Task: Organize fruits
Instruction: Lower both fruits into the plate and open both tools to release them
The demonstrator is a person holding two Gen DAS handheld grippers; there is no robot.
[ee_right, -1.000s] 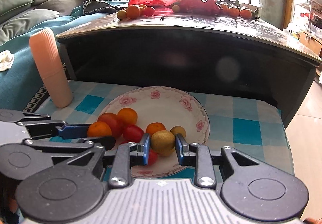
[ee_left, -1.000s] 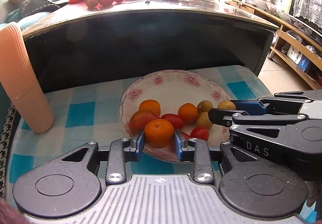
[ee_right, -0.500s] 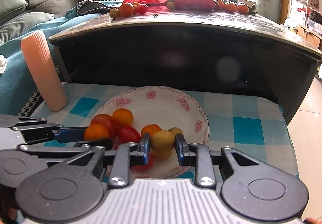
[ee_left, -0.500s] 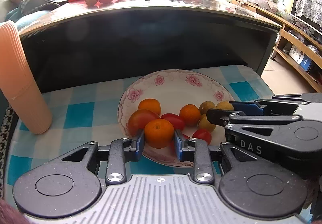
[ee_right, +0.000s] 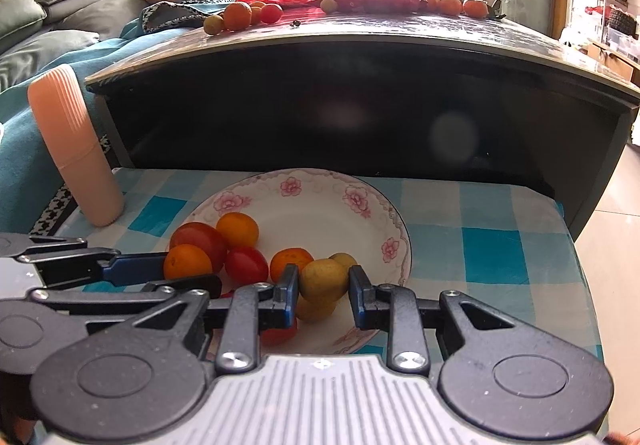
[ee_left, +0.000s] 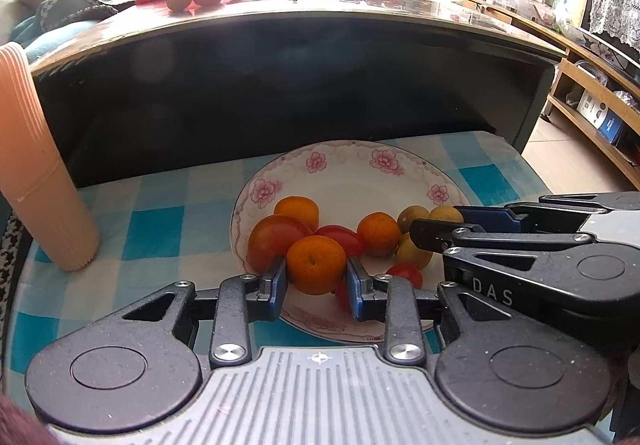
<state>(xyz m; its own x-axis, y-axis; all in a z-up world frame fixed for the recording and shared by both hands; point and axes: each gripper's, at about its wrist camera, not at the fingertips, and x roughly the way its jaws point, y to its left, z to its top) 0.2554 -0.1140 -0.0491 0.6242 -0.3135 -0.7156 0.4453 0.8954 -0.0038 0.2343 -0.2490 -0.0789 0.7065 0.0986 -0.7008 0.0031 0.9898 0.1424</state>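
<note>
Your left gripper (ee_left: 316, 277) jaws are pinching the mandarin (ee_left: 316, 264) right over the near rim of the floral plate (ee_left: 344, 181), and your right gripper (ee_right: 323, 287) is clamped on a yellow-green fruit (ee_right: 324, 280) just beside it, so each piece sits dead centre between its jaws
</note>
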